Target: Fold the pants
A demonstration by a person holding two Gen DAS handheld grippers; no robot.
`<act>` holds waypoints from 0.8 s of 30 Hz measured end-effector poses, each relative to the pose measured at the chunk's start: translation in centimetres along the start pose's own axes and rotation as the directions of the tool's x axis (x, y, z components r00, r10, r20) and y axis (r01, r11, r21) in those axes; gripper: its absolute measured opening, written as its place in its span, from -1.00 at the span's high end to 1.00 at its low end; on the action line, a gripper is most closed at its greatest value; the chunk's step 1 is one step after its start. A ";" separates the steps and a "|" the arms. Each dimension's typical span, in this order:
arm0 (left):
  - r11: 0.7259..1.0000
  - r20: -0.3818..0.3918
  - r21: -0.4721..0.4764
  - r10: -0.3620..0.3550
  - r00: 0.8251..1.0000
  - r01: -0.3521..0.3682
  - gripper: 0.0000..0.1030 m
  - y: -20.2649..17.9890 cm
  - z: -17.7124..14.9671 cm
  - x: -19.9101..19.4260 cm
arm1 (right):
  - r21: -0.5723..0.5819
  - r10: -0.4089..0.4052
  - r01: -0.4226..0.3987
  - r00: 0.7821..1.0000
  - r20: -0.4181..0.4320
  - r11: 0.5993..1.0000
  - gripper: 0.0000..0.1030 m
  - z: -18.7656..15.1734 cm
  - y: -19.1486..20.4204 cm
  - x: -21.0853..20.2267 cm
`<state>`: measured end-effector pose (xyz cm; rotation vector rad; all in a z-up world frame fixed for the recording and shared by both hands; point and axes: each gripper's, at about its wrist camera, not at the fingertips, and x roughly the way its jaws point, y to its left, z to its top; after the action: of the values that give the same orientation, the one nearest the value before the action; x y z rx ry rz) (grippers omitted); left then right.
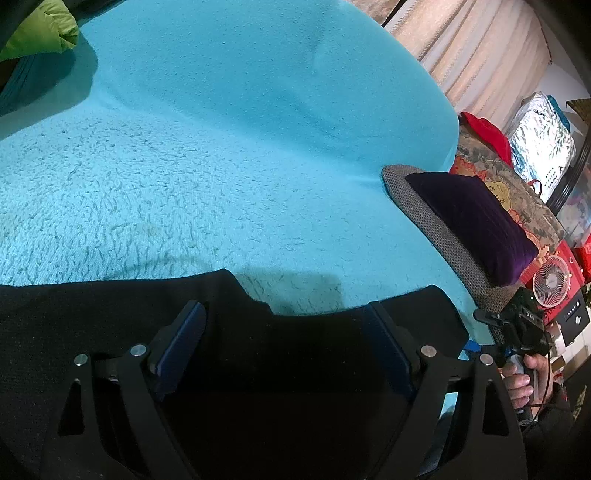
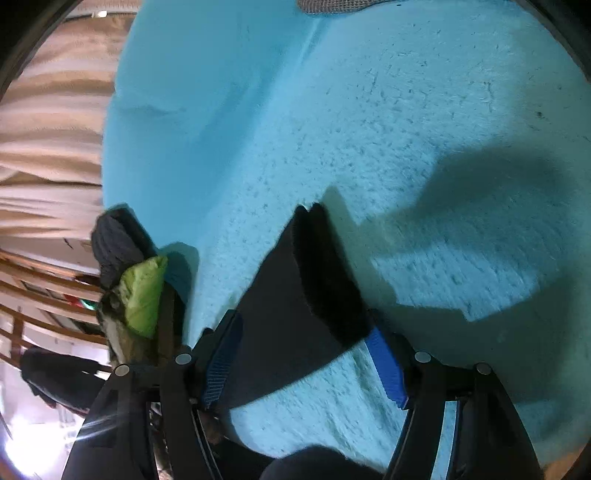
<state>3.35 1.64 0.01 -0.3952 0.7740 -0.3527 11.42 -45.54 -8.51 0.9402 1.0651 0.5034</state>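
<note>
Black pants point(image 1: 280, 354) lie on a turquoise fleece blanket point(image 1: 221, 147), filling the bottom of the left wrist view. My left gripper point(image 1: 288, 325) is open just above the pants, one blue pad on each side of the cloth. The other gripper's body point(image 1: 521, 325) shows at the right, held by a hand. In the right wrist view a corner of the pants point(image 2: 295, 295) lies between the fingers of my right gripper point(image 2: 306, 343), which is open. The blanket point(image 2: 369, 129) spreads beyond it.
A grey cushion point(image 1: 424, 218) with a purple pillow point(image 1: 476, 221) sits at the blanket's right edge. A green cloth point(image 1: 40, 29) lies at the far left, also in the right wrist view point(image 2: 142, 295). A small fan point(image 1: 552, 280) and boxes stand at the right.
</note>
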 end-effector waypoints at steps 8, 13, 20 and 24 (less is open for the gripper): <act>1.000 0.008 -0.017 -0.013 1.000 0.014 -0.70 0.1 0.1 -0.3 | -0.081 -0.026 0.030 0.999 0.044 0.996 0.40 -0.6 -1.2 -0.9; 0.998 0.075 -0.037 -0.044 0.996 0.047 -0.70 0.0 0.3 -1.9 | -0.034 0.026 -0.024 0.998 0.060 0.999 0.87 -0.4 -3.0 -1.1; 0.984 0.218 -0.178 0.020 0.976 0.020 -0.70 2.1 -1.0 -8.1 | -0.098 0.026 -0.013 0.991 0.129 0.995 0.87 -1.1 -2.6 -1.4; 0.946 0.213 -0.320 0.125 0.969 -0.051 -0.70 4.9 -2.1 -10.6 | -0.101 0.024 -0.009 0.989 0.148 0.995 0.86 -1.2 -2.5 -1.6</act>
<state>-4.43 10.14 2.75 -0.6853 0.6160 -0.0938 9.46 -47.62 -10.02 0.8842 0.8896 0.4876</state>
